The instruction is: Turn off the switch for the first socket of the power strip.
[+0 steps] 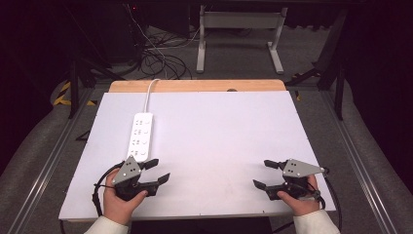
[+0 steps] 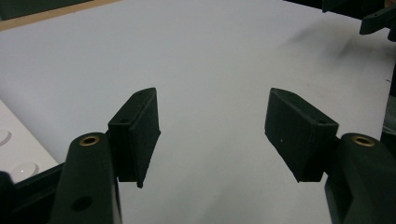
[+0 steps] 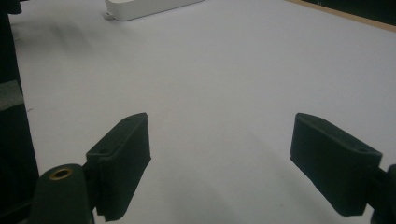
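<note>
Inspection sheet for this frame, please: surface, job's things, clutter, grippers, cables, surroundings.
Surface: white board on a wooden table, bare in the middle.
Job's things: white power strip flat at the left, next to the left gripper.
Clutter: nothing seen.
Grippers: left gripper and right gripper both hand-held near the front edge, jaws open, holding nothing.
Cables: strip's white cord runs off the far edge; black cables on the floor.
Surroundings: white table frame behind, dark room.

White table (image 1: 219, 146) lies open; only the power strip (image 1: 140, 135) obstructs, far left.
</note>
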